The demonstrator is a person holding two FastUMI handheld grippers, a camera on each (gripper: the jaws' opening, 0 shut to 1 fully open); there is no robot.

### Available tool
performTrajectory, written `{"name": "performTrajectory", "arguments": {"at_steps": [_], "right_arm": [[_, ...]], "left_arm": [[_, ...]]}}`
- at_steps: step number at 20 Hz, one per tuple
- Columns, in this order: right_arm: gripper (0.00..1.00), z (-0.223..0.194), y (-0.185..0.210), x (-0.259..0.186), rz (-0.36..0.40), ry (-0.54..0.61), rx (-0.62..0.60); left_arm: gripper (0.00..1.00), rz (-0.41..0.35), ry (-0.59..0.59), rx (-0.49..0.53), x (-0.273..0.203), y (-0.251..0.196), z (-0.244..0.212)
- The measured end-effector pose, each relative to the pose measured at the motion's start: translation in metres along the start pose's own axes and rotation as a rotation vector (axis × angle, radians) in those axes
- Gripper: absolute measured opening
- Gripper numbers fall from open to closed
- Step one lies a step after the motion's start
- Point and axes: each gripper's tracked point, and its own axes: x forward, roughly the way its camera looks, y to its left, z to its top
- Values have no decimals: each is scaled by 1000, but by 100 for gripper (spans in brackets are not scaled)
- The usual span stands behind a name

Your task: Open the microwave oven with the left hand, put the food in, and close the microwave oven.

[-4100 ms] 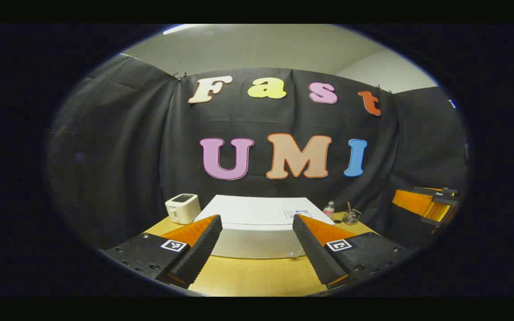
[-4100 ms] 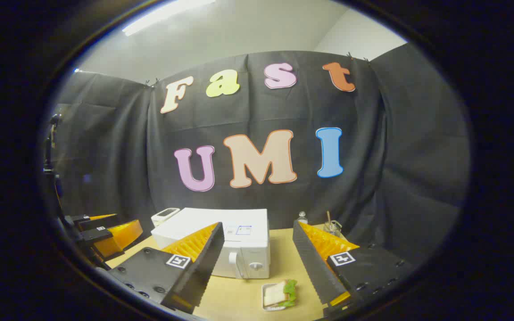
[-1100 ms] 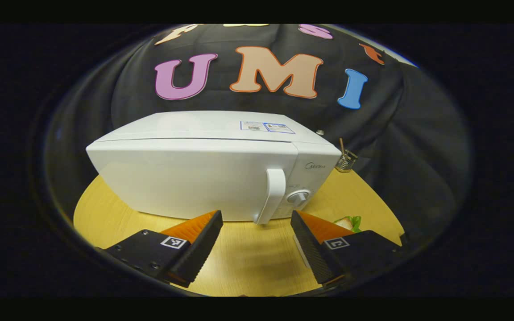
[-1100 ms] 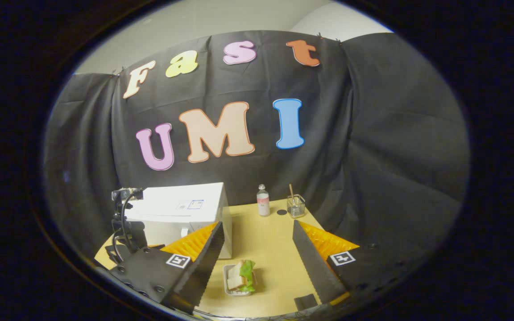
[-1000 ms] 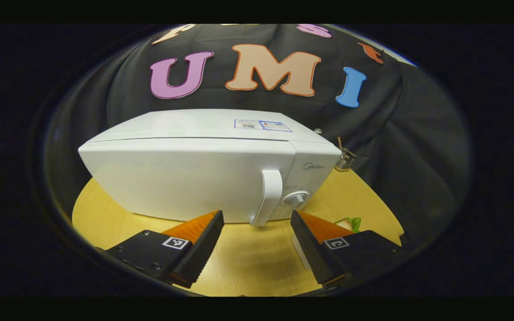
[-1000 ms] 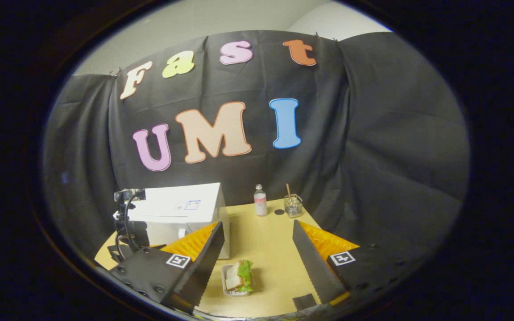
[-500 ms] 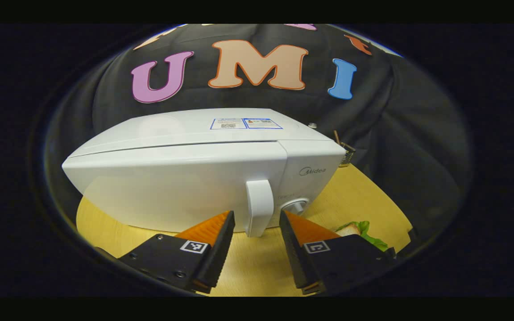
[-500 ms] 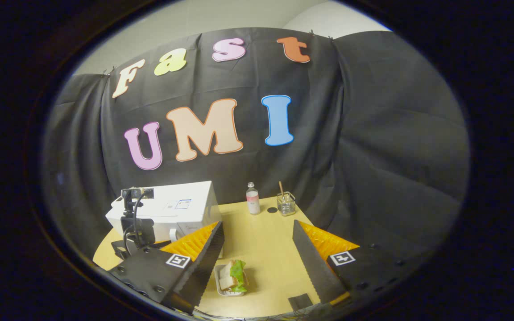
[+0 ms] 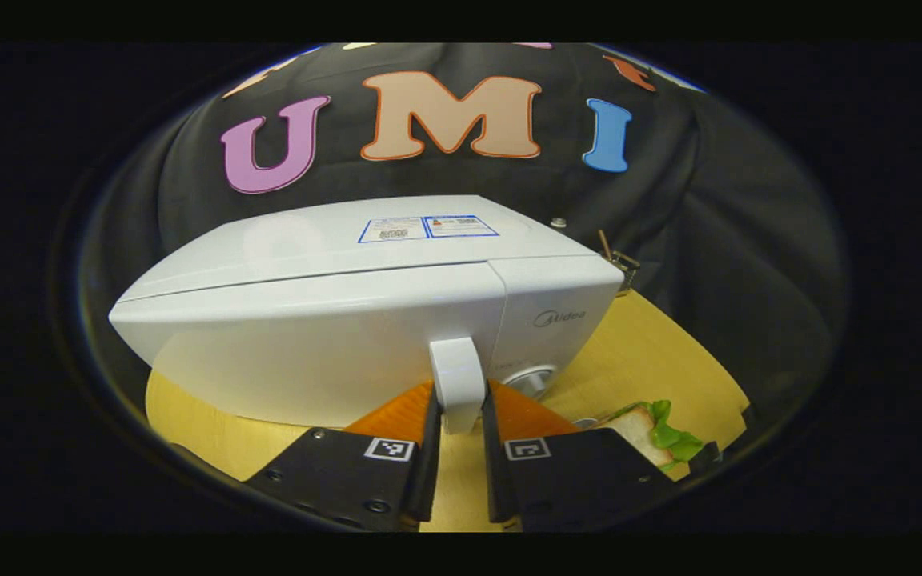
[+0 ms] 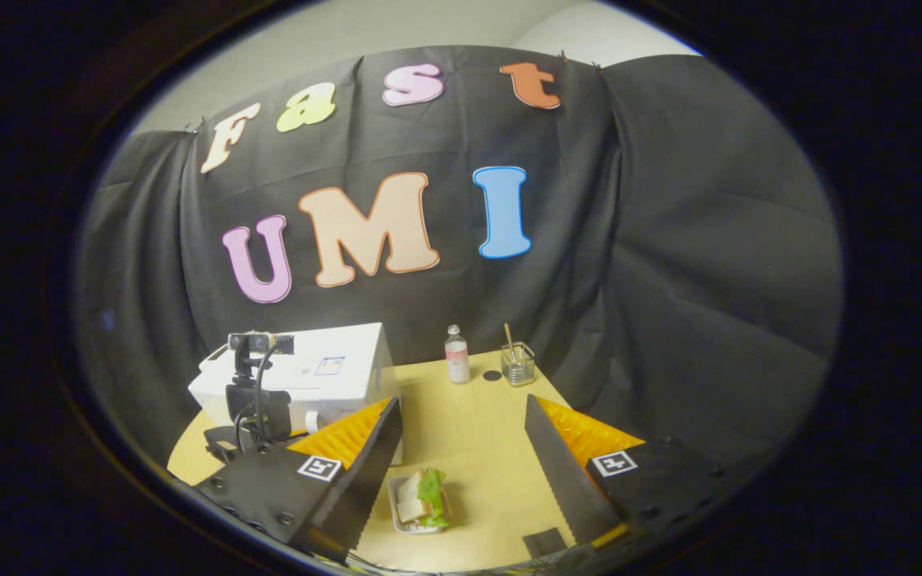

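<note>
A white microwave (image 9: pixel 325 320) stands on the yellow table (image 9: pixel 653 352) with its door closed. My left gripper (image 9: pixel 459 398) is shut on the vertical door handle (image 9: pixel 456 372), one finger pressing on each side. A sandwich with lettuce (image 9: pixel 657 432) lies to the right of it. In the right gripper view the same sandwich (image 10: pixel 422 498) sits in a small tray in front of the microwave (image 10: pixel 341 372). My right gripper (image 10: pixel 461 402) hovers open above and behind the sandwich, holding nothing. The left gripper's body and camera (image 10: pixel 257 396) show at the microwave's front.
A small bottle (image 10: pixel 455 354), a dark disc (image 10: pixel 493 375) and a glass jar with a stick (image 10: pixel 518 364) stand at the table's back edge, right of the microwave. Black cloth walls surround the round table.
My left gripper moved in to the microwave door and shut on its handle. The right gripper drifted slightly and stays open above the sandwich.
</note>
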Motion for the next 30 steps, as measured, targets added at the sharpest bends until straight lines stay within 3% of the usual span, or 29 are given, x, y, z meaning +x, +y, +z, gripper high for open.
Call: {"name": "performTrajectory", "arguments": {"at_steps": [5,6,8,10,12,13,15,19,25,27,28,29,30], "right_arm": [[92,-4,2,0,0,9,-7],[97,-4,2,-1,0,9,-8],[92,-5,4,-3,6,11,-2],[97,-7,4,-4,9,17,0],[97,-9,6,-6,17,22,-13],[92,-10,6,-8,18,23,-24],[97,-14,9,-10,25,32,-41],[92,-18,17,-13,56,52,-44],[92,-30,26,-11,97,72,-46],[92,-37,31,-7,113,84,-68],[97,-38,35,-7,122,86,-83],[92,-39,40,-7,135,88,-94],[92,-40,45,-8,151,88,-101]], "left_arm": [[23,3,-11,-32,-2,0,0],[20,4,-11,-41,-1,0,0],[20,10,-6,-56,-2,1,-1],[19,12,-11,-63,-3,1,0],[19,7,-18,-70,-4,1,-1],[19,7,-19,-74,-4,1,-2],[17,11,-26,-78,-5,2,-1],[16,0,-42,-71,-6,1,-2],[17,-46,-70,9,-86,3,-55],[21,-31,-51,0,-111,12,-73],[17,-18,-44,1,-123,17,-79],[18,-1,-33,-3,-132,22,-87],[21,20,-26,-16,-140,27,-93]]}}
